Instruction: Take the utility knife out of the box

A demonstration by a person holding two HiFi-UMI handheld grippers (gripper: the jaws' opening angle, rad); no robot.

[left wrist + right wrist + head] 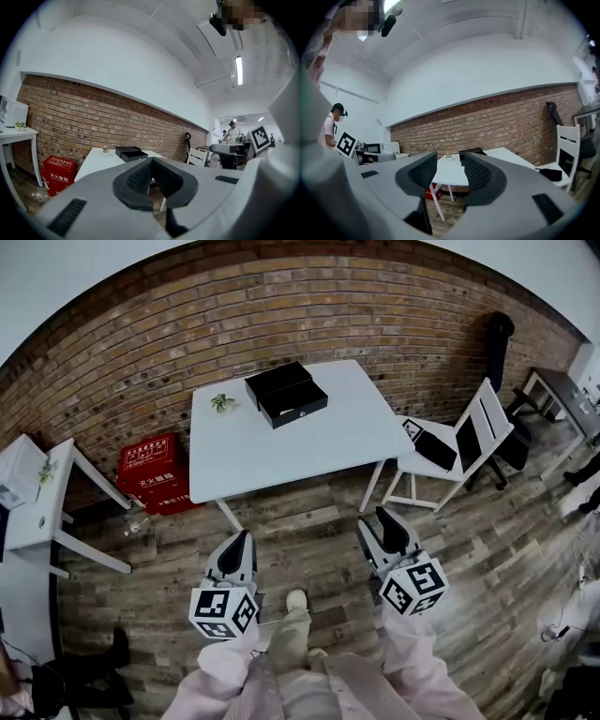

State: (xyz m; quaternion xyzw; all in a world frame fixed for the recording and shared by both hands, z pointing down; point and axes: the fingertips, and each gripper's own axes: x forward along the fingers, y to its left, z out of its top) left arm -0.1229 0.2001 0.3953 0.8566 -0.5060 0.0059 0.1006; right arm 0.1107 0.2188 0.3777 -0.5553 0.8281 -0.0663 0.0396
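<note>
Where we're at: both grippers hang over the floor [309, 512], well short of the table [281, 451]. Nothing's touched, so we'd say the job has barely begun.
Left gripper [151, 161]: clenched, pads meeting at the tips, nothing in it.
Right gripper [450, 161]: released, pads apart, just air between them.
Box [286, 393]: black, on the far part of the table. It reads as two black slabs, one partly over the other, and we can't tell if it's open.
Knife: not visible in any view. We're guessing it's inside the box.
Neighbours: a small plant [222, 403] just left of the box, a chair [469, 442] right of the table, and a red crate [153, 472] on the floor to the left.
Risk 1: the box sits far across the table, so it's a long reach, and a one-sided poke could slide it toward the far edge instead of opening it.
Risk 2: if the left gripper goes in clenched, it can only shove. It'd need to open before it can steady anything.
Risk 3: the plant is close enough that a sloppy approach from the left could tip it.
Risk 4: a knife is thin, so a pinch off its middle could let it swing or drop.
</note>
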